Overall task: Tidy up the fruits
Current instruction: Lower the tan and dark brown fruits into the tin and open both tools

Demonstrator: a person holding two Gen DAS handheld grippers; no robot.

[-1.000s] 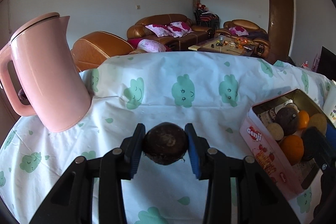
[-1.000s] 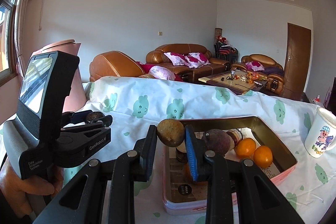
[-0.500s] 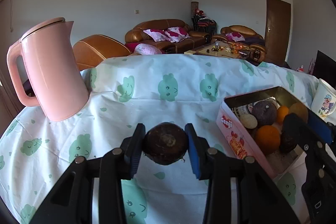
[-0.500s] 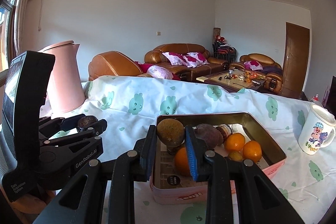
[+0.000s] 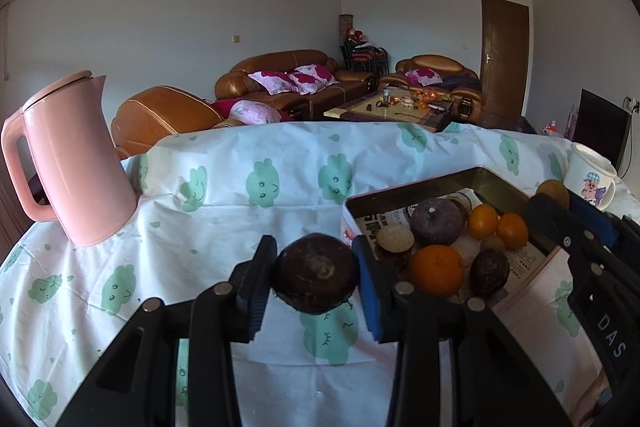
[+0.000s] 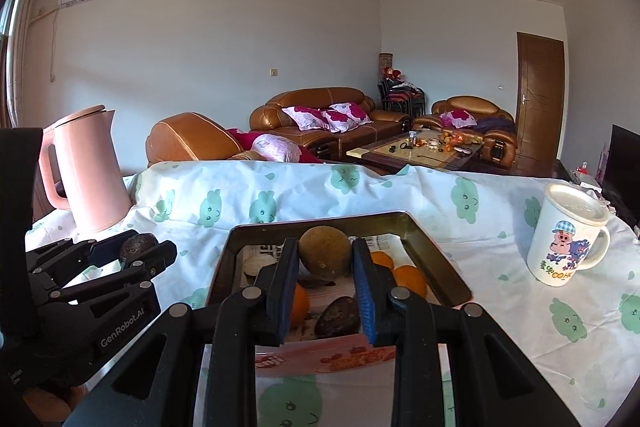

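- I have a table under a white cloth (image 5: 280,187) printed with green clouds; everything I work with sits on it.
- A pink kettle (image 5: 76,159) stands at the far left, well apart from the fruit, and I judge it no obstacle.
- The pink tin box (image 6: 436,259) lies open in front of my right side; inside I see oranges (image 5: 436,269), a purple round fruit (image 5: 436,221), a small dark fruit (image 5: 489,271) and a pale cut piece, resting on printed paper.
- A white cartoon mug (image 6: 568,239) stands to the right of the box, near but not touching it.
- My left gripper (image 5: 316,281) is clamped on a dark brown fruit (image 5: 316,277), held above the cloth just left of the box's near corner. The pads sit on its widest part, on opposite sides, which I judge the right place.
- My right gripper (image 6: 325,263) is closed around a tan round fruit (image 6: 325,253), held over the box's open middle.
- Both fruits look firm-skinned, light and round, so I expect them to roll if dropped from height. I would lower each close to the box floor before opening, choosing a gap away from the oranges so nothing is bruised or knocked out.
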